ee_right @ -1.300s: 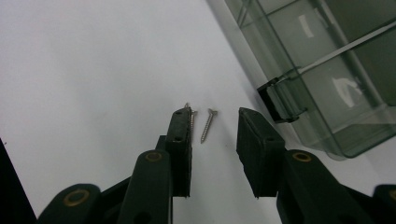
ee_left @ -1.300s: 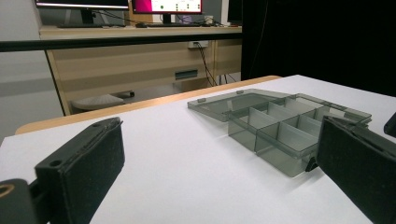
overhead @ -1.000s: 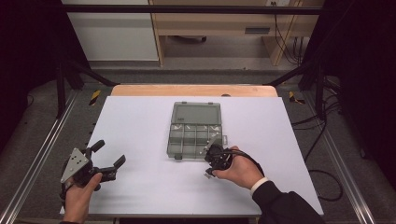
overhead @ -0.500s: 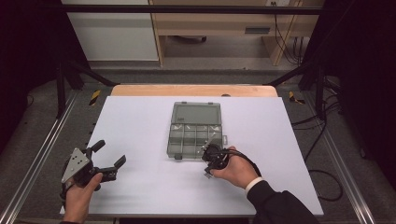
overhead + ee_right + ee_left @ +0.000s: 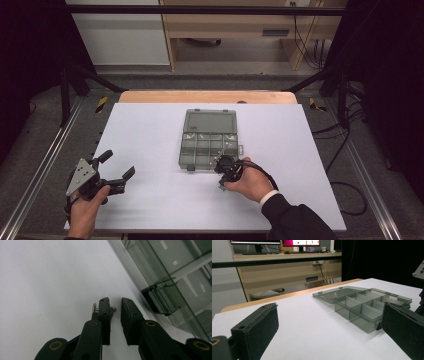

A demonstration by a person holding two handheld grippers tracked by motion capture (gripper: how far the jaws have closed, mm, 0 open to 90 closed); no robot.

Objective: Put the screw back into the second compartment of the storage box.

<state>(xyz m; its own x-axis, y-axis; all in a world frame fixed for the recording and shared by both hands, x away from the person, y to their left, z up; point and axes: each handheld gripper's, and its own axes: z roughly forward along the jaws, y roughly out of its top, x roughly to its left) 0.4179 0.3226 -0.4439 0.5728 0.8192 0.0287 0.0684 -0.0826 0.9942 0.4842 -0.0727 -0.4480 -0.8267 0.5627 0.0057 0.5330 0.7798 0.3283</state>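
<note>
The white table (image 5: 150,130) takes most of the high view, and on its middle lies a clear grey plastic box (image 5: 208,142) with its lid folded flat open toward the far side. The box has small compartments inside, and they look empty from the left gripper view. A dark latch (image 5: 160,301) is on the near edge of the box.

The left gripper (image 5: 119,171) is in the person's left hand (image 5: 85,212) at the near left corner of the table, well apart from the box. Its jaws are spread wide with nothing between them; in its own view the two black pads (image 5: 258,328) stand at the two sides.

The right gripper (image 5: 223,167) is in the right hand (image 5: 250,185), just beside the near right corner of the box, and it points down to the table. Its jaws are only a little apart, with a narrow gap. A small metal screw (image 5: 94,308) lies on the table at the tip of the left jaw, partly hidden behind this jaw, near the latch. I cannot tell if the jaws pinch it
</note>
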